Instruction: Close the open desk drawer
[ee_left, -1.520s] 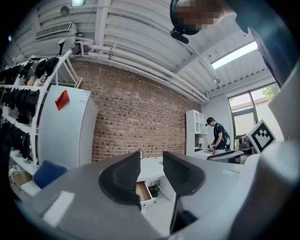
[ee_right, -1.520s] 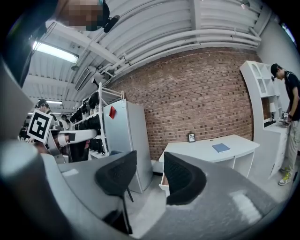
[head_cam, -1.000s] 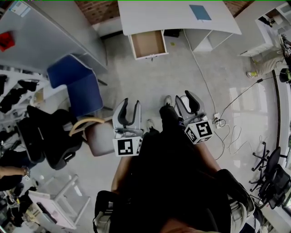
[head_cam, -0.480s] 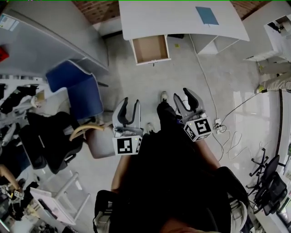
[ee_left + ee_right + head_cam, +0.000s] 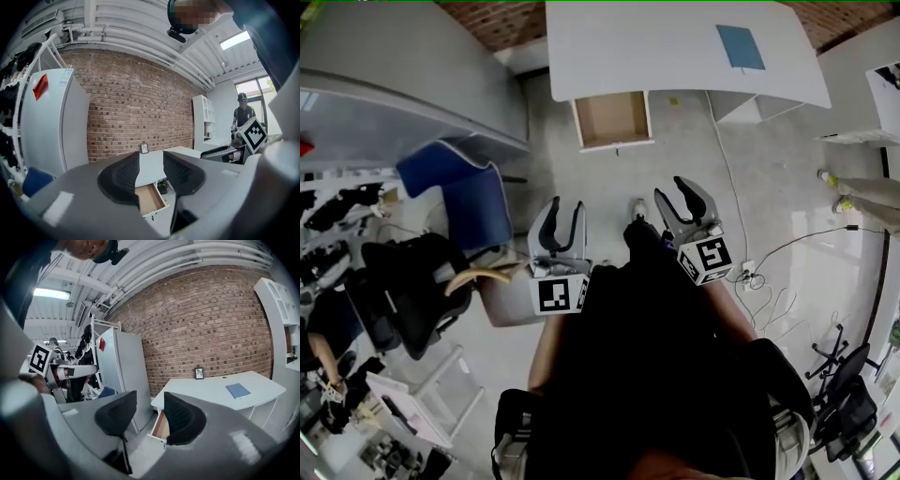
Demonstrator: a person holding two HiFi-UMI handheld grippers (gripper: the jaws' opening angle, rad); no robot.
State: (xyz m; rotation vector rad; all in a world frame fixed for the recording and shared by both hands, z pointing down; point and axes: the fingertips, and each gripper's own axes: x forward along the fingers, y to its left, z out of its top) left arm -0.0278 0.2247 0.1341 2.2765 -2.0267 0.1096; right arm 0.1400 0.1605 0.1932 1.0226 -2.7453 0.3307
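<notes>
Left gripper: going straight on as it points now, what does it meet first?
Probably the open brown-lined drawer of the white desk. Nothing but grey floor shows between it and the left gripper. Depth is uncertain.

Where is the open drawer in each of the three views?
Head view: drawer top centre, below the white desk.
Left gripper view: drawer low centre, through the jaw gap.
Right gripper view: drawer low centre, partly behind one jaw.
Shared landmark: the white desk.

No legible text, label or number.
</notes>
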